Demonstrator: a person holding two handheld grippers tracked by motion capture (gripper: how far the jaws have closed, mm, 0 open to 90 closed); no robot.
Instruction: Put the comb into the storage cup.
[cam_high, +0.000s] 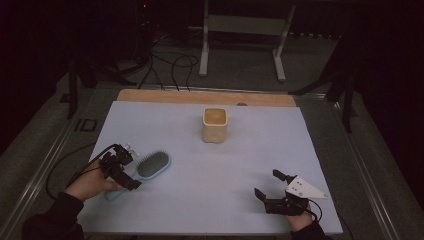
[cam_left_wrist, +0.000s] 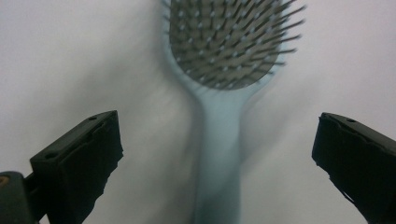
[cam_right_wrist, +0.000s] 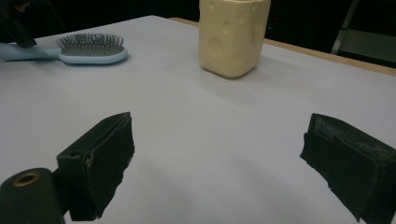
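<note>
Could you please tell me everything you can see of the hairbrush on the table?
The hairbrush is pale blue, apparently plastic, with an oval head and a straight handle. Its grey pad of dark, pale-tipped bristles faces up. It lies flat on the light blue table cover, near the front left, head pointing away from the person. The left gripper is open, its jaws on either side of the handle without touching it.

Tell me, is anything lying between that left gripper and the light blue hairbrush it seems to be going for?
Nothing visible. The left gripper has its jaws open on either side of the handle of the light blue plastic hairbrush, with only the pale blue table cover beneath. The cream, dimpled square cup stands well away, farther back on the table.
</note>
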